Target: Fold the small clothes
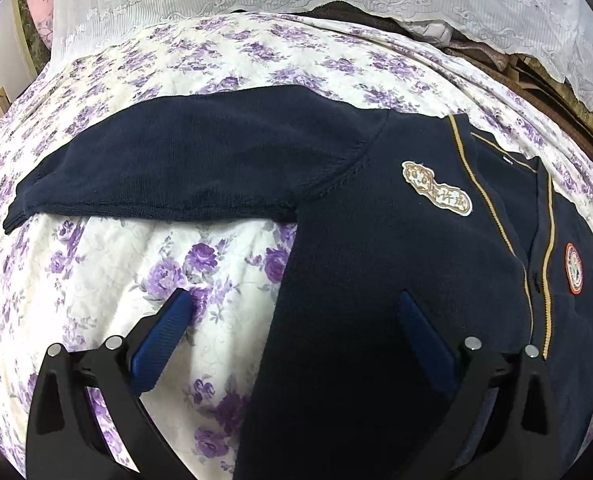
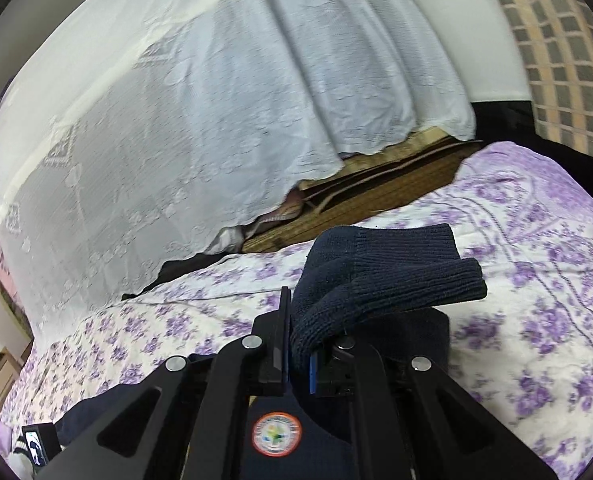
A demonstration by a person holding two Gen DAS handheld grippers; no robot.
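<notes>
A small navy knit cardigan [image 1: 376, 248] with gold trim and two badges lies flat on the purple floral bedspread [image 1: 144, 264]. One sleeve [image 1: 184, 160] stretches out to the left. My left gripper [image 1: 296, 300] is open, hovering over the cardigan's left side edge, one finger over the bedspread and one over the body. In the right wrist view my right gripper [image 2: 300, 340] is shut on the ribbed cuff [image 2: 380, 276] of the other sleeve, lifted above the bed. The round badge [image 2: 277, 434] shows below the gripper.
A white lace curtain [image 2: 184, 120] hangs along the far side of the bed, with brown boards [image 2: 376, 196] beneath its hem. A checked fabric [image 2: 568, 60] is at the far right. A phone-like object [image 2: 36, 444] lies at the lower left.
</notes>
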